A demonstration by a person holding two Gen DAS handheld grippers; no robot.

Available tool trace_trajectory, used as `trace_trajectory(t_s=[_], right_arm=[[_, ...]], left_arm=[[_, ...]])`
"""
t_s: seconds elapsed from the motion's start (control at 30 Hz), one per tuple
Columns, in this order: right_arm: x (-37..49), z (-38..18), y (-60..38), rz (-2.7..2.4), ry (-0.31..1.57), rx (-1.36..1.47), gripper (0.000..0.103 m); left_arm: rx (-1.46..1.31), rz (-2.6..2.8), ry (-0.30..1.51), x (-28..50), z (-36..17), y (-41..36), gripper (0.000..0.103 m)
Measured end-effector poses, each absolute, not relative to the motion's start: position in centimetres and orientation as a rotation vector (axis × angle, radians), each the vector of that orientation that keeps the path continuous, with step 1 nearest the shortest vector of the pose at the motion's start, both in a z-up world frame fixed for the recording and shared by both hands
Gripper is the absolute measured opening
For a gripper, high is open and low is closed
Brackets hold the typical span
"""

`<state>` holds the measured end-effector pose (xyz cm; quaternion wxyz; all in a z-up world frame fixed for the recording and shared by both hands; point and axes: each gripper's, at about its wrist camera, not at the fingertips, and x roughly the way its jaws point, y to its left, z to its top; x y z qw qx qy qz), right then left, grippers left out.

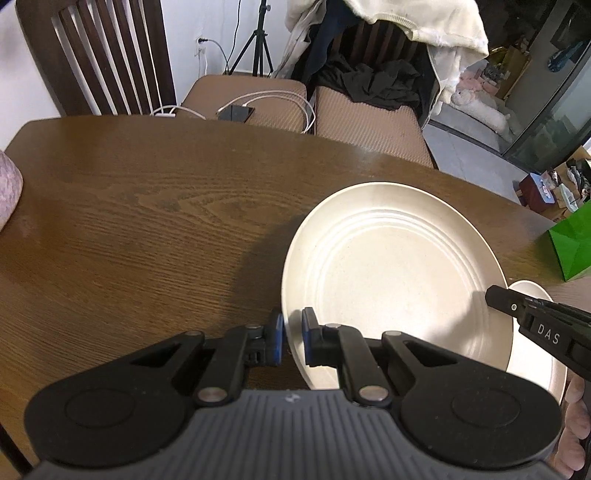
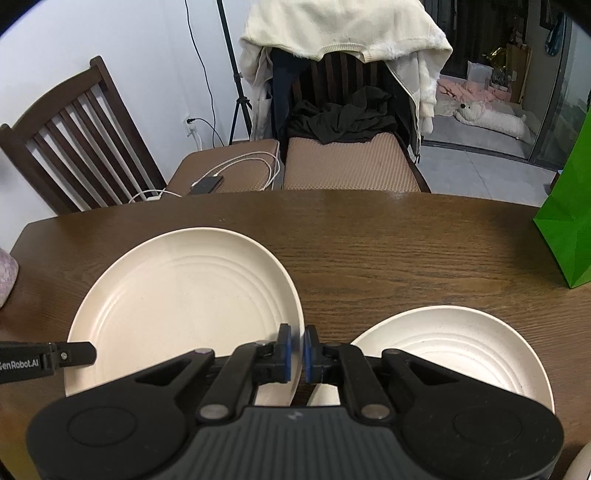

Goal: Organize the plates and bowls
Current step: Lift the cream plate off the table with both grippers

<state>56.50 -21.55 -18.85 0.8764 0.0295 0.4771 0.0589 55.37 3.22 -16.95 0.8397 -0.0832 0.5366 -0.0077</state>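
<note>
A large cream plate (image 1: 395,280) hangs a little above the brown wooden table (image 1: 147,221) and casts a shadow to its left. My left gripper (image 1: 291,332) is shut on the plate's left rim, blue pads on either side of the edge. In the right wrist view my right gripper (image 2: 297,350) is shut on the right rim of the same plate (image 2: 184,295). Each gripper shows in the other's view: the right gripper (image 1: 496,295) at the plate's right edge, the left gripper (image 2: 74,352) at its left. A second, smaller cream plate (image 2: 454,350) lies flat on the table to the right.
A green paper bag (image 2: 569,221) stands at the table's right edge. A pink-grey object (image 1: 7,188) sits at the far left. Beyond the far edge are chairs, one seat holding a phone (image 2: 207,183) with white cables, another draped with clothes (image 2: 343,33).
</note>
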Motion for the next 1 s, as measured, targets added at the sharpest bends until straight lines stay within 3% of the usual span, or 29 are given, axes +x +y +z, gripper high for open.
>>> trace_trajectory(t_s=[1.0], right_arm=[[49.9, -10.5, -20.2, 0.106, 0.904, 0.083, 0.007]], left_arm=[[-0.145, -0.047, 1.038, 49.2, -9.0, 4.4, 0.011]])
